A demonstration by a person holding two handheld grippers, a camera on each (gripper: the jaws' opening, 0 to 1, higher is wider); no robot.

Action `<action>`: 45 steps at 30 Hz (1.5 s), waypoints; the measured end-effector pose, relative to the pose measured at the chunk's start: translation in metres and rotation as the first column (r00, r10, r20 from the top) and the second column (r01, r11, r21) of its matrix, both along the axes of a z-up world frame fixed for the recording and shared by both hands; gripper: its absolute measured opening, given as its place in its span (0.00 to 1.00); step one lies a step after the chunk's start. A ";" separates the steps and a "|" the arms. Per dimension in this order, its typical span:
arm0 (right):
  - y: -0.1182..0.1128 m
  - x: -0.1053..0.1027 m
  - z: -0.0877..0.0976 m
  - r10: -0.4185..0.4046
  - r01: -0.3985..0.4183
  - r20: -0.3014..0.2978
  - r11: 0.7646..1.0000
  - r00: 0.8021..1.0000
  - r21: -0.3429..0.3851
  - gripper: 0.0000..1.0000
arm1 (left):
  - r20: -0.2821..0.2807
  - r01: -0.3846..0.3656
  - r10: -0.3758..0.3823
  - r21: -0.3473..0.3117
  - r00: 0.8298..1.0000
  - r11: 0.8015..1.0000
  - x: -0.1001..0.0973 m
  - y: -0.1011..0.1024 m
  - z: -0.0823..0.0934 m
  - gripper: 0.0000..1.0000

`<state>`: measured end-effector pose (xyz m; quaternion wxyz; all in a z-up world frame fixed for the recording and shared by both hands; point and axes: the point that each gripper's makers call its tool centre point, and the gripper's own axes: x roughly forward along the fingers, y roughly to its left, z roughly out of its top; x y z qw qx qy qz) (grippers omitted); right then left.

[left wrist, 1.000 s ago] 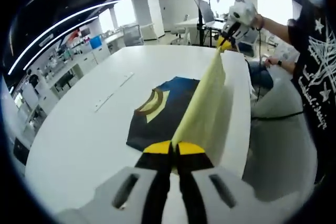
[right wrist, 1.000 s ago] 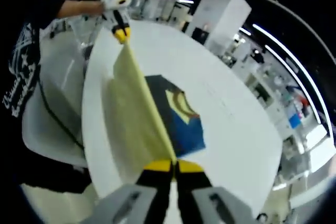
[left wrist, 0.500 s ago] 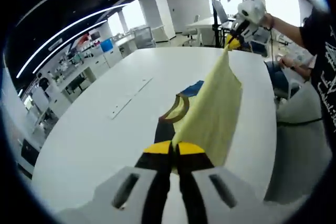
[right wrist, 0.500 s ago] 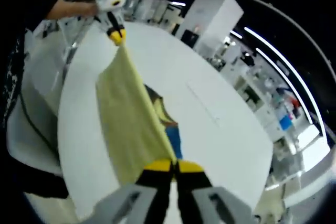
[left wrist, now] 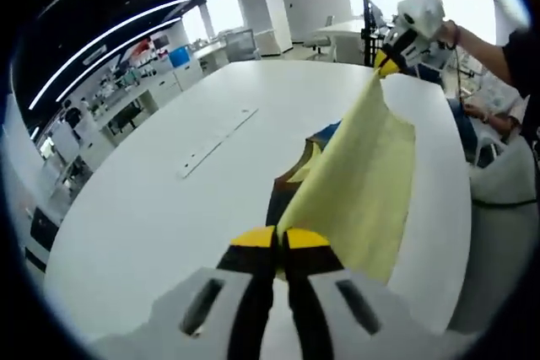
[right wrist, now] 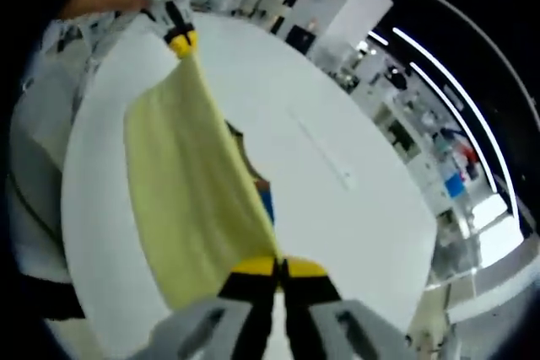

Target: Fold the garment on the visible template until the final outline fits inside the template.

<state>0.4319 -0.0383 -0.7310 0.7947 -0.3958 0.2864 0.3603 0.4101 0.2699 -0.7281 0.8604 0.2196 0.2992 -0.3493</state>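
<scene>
Two corners of the garment (left wrist: 359,179) are pinched, one in the left claw (left wrist: 280,238), one in the right claw (right wrist: 279,266), both pressed shut on the cloth; it is judged light, soft and limp, best held at corners or along an edge so it hangs flat. In the left gripper view the yellow sheet is stretched from the jaws toward 1 o'clock, above the table (left wrist: 152,208); dark blue cloth is glimpsed beneath it, lying on the table.
</scene>
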 end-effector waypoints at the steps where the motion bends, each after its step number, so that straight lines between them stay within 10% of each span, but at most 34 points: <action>1: 0.001 0.003 -0.003 -0.002 0.002 -0.002 1.000 1.000 -0.001 0.00 | -0.005 -0.002 0.002 0.003 1.000 1.000 0.004 0.001 -0.004 0.00; 27: 0.006 0.041 -0.090 0.007 -0.011 -0.215 1.000 0.977 -0.018 0.00 | -0.214 -0.027 0.026 -0.003 0.977 1.000 0.038 0.007 -0.098 0.00; 45: 0.001 0.044 -0.105 0.043 -0.051 -0.273 0.998 0.961 -0.022 0.01 | -0.186 0.032 -0.020 0.058 0.982 0.998 0.034 0.020 -0.102 0.13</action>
